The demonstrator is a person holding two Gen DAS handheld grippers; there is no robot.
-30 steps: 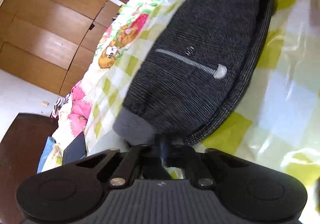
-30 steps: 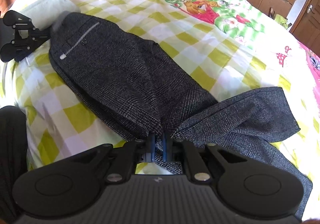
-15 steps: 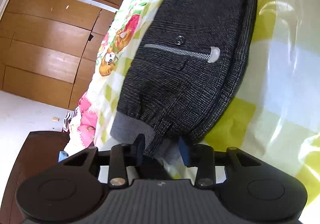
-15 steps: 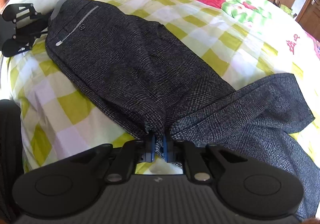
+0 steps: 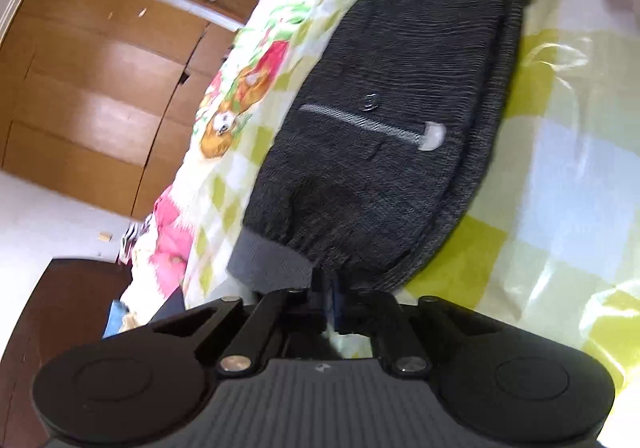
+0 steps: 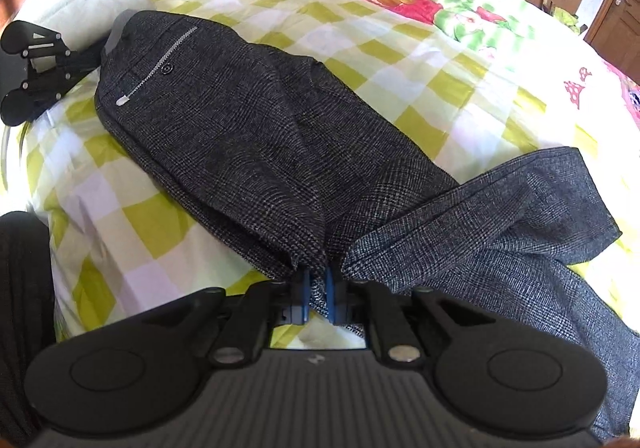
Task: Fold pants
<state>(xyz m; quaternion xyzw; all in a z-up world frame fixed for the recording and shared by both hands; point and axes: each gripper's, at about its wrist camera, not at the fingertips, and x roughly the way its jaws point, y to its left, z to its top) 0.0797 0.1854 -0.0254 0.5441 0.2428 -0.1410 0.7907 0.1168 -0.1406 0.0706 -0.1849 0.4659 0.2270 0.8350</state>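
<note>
1. Bed (image 6: 400, 60), yellow-check cover, carried everything; wooden cabinets (image 5: 100, 96) stood behind.
2. Pants (image 6: 260, 152), dark grey check, lay lengthwise across the bed, legs (image 6: 520, 208) splayed and bunched at the right end.
3. Waistband (image 5: 272, 260) sat at the left end, zip pocket (image 6: 156, 64) facing up.
4. Right claw (image 6: 316, 288) was pinched shut on the cloth near the crotch.
5. Left claw (image 5: 328, 296) had just been closing, now narrow on the waistband edge.
6. Risk, as judged: the left bite looked shallow; a lift could slip it free and the fold would skew. Loose legs could drag and crumple.
</note>
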